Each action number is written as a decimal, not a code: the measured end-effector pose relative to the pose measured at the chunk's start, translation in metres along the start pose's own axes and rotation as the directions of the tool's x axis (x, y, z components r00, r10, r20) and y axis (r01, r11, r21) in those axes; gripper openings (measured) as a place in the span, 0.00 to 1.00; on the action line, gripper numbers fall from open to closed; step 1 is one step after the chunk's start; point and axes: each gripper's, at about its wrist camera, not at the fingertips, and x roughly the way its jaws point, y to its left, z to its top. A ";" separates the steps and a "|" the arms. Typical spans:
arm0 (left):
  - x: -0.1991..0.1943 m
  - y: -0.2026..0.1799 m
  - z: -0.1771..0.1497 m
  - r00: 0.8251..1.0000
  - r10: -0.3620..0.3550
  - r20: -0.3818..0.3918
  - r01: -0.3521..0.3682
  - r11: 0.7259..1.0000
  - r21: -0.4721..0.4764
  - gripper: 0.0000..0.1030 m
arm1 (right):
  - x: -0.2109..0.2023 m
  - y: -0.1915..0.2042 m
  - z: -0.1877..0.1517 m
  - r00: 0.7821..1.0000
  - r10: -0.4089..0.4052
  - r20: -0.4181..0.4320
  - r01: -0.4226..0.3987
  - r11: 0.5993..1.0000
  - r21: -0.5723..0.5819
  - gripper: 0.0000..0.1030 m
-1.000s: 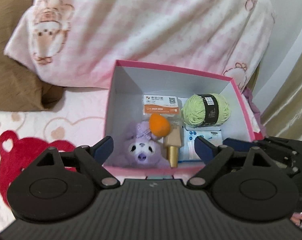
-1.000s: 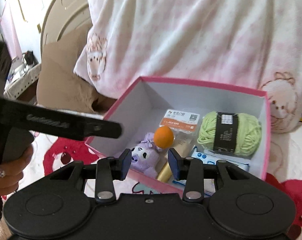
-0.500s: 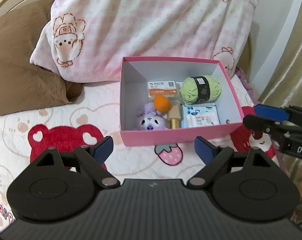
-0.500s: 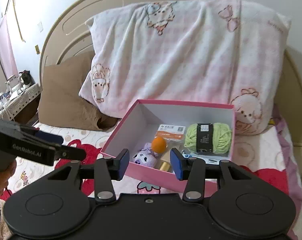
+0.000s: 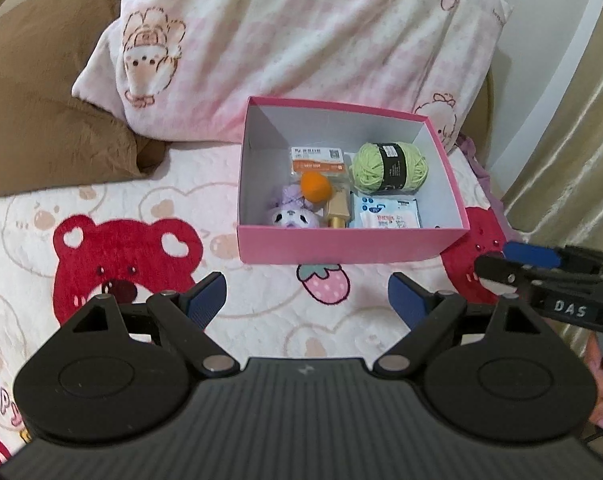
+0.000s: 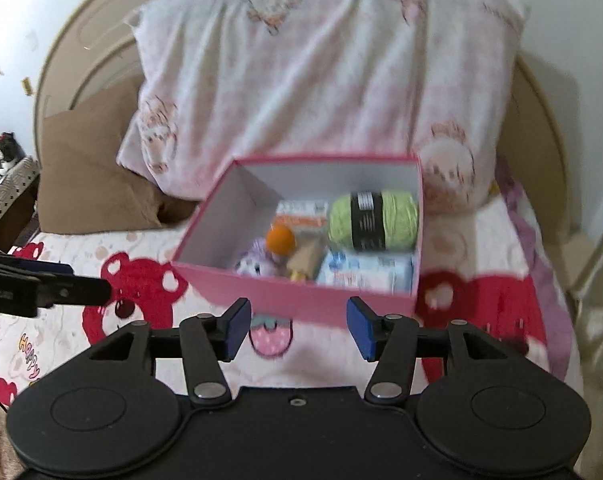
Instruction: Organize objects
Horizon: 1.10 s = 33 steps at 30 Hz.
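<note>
A pink box stands on the bed. Inside lie a green yarn ball, an orange ball, a purple plush, a gold tube, an orange card pack and a blue-white wipes pack. My left gripper is open and empty, in front of the box. My right gripper is open and empty, in front of the box; it also shows in the left wrist view.
A pink-checked pillow leans behind the box. A brown pillow lies to its left. The bedsheet has red bear prints. A curtain hangs at the right.
Both grippers have pulled back from the box and now sit in front of it. The right gripper's jaws have opened wider.
</note>
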 end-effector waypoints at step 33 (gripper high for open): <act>0.002 -0.006 -0.039 0.990 0.082 -0.110 -0.083 0.997 0.000 0.97 | -0.029 0.030 -0.037 0.972 -0.216 -0.089 0.215 0.976 -0.013 0.85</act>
